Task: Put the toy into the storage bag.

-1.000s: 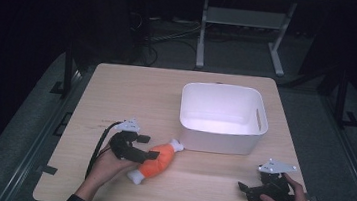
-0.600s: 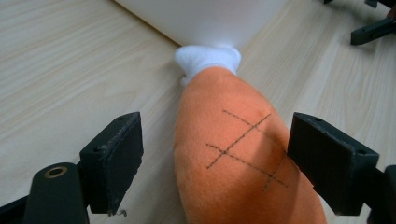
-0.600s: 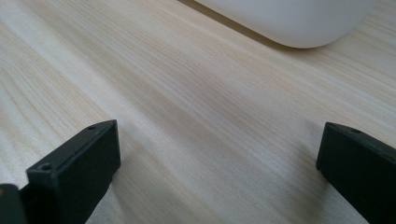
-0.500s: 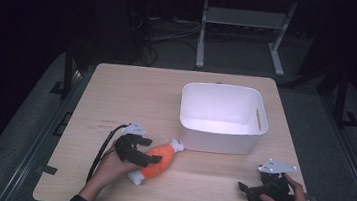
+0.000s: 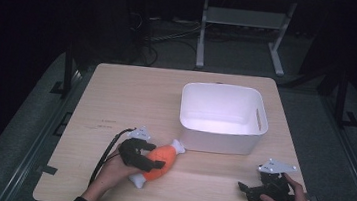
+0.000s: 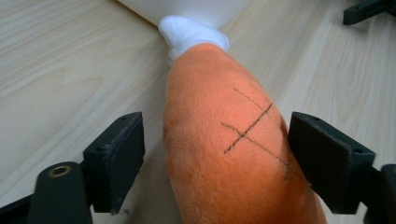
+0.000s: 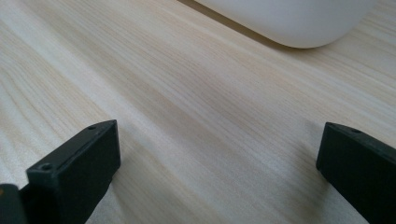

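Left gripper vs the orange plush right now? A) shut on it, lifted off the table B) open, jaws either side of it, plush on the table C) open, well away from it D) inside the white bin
B: in the left gripper view the left gripper stands open, one jaw on each side of the orange plush, a gap showing at one jaw, and the plush lies on the table.

The plush toy (image 5: 158,160) lies on the table (image 5: 136,96), left-front of the bin (image 5: 222,117).

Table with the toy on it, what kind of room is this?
Probably a lab or studio for recording handling tasks, not a home. A lit wooden table stands in a dark room, cables lie on the floor behind it, and a metal stand is farther back.
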The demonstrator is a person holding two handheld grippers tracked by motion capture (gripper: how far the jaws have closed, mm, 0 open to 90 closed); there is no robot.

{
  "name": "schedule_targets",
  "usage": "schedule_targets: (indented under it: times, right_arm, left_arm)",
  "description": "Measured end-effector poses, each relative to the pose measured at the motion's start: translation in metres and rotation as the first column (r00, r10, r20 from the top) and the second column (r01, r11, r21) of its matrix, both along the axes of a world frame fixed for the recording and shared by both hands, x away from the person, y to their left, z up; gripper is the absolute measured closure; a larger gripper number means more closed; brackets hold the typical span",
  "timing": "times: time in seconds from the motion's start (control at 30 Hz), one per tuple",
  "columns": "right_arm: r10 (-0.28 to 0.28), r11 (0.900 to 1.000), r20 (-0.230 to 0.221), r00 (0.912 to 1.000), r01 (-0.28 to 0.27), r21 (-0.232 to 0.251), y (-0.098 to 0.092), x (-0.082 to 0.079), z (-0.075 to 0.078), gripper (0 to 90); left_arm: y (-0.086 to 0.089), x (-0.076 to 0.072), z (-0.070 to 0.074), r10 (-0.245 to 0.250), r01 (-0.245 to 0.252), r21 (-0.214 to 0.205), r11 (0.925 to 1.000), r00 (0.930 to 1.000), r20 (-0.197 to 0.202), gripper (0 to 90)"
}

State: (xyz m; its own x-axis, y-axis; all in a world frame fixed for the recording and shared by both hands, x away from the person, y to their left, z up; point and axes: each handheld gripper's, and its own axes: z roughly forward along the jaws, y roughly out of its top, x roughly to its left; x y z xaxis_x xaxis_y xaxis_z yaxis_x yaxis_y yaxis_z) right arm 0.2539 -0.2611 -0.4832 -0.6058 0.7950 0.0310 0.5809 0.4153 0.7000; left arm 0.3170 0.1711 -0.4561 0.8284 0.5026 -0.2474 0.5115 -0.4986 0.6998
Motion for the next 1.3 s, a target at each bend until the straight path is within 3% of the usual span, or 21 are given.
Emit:
schedule_targets:
  times: [0.53, 0.9, 1.3]
  right_arm:
    - [0.000, 1.0000, 0.000, 1.0000, 0.000, 0.000, 0.000, 0.000, 0.000, 0.0]
    - [0.000, 1.0000, 0.000, 1.0000, 0.000, 0.000, 0.000, 0.000, 0.000, 0.0]
    - [0.000, 1.0000, 0.000, 1.0000, 0.000, 0.000, 0.000, 0.000, 0.000, 0.0]
  left_arm:
    - [-0.005, -0.003, -0.002, -0.043, 0.043, -0.007, 0.9991, 0.9983, -0.039, 31.9]
    - [-0.005, -0.006, 0.002, -0.064, 0.064, 0.014, 0.9979, 0.9980, -0.006, 38.9]
    - [0.002, -0.007, 0.009, -0.062, 0.062, -0.002, 0.9981, 0.9981, 0.004, 39.5]
